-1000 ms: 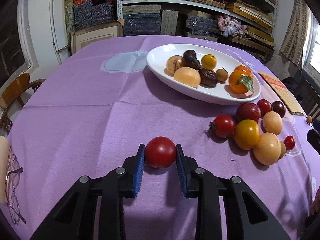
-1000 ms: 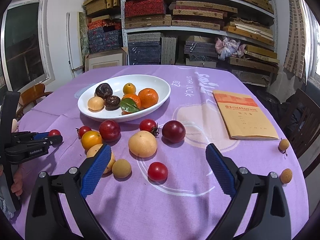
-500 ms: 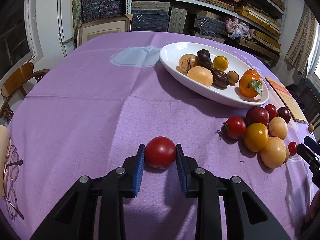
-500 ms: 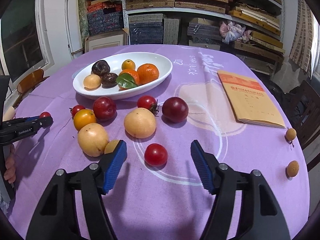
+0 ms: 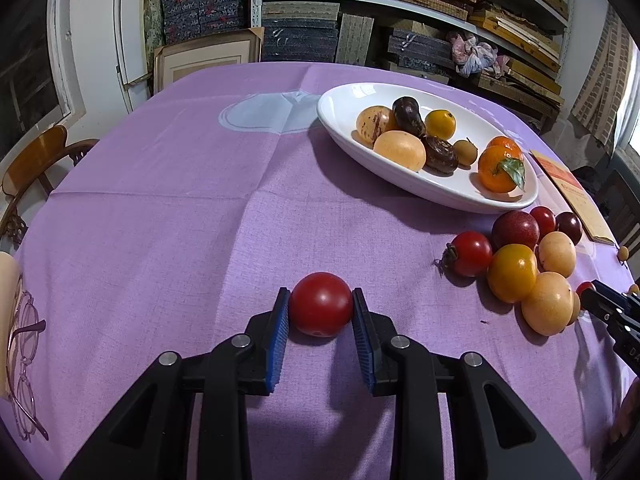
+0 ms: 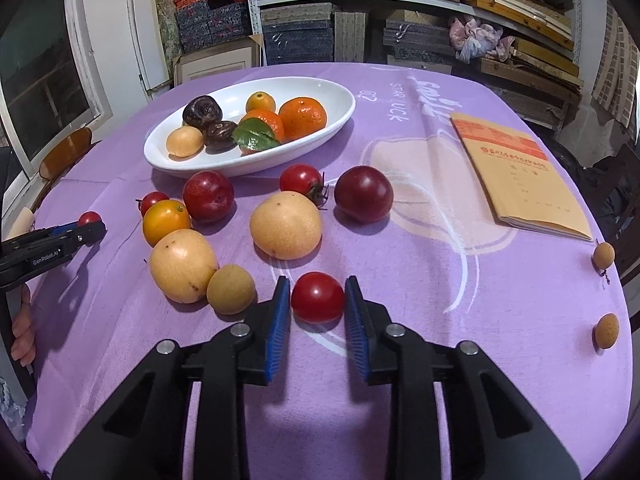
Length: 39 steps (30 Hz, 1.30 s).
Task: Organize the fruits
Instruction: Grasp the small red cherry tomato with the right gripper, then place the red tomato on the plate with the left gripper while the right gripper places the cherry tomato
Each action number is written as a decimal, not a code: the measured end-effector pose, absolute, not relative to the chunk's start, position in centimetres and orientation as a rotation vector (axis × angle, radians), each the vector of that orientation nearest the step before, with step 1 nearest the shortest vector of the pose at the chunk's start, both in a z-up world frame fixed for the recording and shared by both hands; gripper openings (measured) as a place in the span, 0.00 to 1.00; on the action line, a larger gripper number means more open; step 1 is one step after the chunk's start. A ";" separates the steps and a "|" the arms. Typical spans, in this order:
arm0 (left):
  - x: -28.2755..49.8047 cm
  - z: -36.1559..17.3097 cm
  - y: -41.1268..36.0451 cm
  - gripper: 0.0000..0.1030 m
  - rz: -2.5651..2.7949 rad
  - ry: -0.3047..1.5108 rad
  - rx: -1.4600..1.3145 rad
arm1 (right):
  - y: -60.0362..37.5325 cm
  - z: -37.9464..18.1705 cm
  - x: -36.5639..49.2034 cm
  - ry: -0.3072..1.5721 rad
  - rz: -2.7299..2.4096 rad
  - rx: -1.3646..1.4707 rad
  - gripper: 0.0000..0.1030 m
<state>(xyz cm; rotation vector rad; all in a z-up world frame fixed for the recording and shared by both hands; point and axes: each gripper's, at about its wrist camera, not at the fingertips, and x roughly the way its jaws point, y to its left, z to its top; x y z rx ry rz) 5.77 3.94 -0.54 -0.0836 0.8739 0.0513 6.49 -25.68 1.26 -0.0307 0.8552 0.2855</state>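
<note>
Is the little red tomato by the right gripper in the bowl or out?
Out. The tomato sits on the purple cloth, between the right gripper's blue pads, near the bowl.

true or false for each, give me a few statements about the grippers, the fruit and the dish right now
1. The left gripper is shut on a red tomato. True.
2. The right gripper is open with nothing between its pads. False: its jaws have just closed on a small red tomato.
3. The white dish is empty. False: it holds oranges, dark fruits and pale ones.
4. A tan booklet lies on the purple cloth, right of the dish in the right wrist view. True.
5. All fruit is in the dish. False: a plum and others lie on the cloth.
</note>
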 end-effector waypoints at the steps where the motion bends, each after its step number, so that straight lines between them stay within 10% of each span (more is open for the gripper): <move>1: 5.8 -0.5 3.9 0.30 0.051 0.874 -0.083 | -25.7 1.3 6.5 0.855 0.285 -0.033 0.27; 39: 15.6 3.2 -6.1 0.30 -0.086 0.814 0.082 | -20.3 8.5 19.7 0.756 0.299 -0.014 0.26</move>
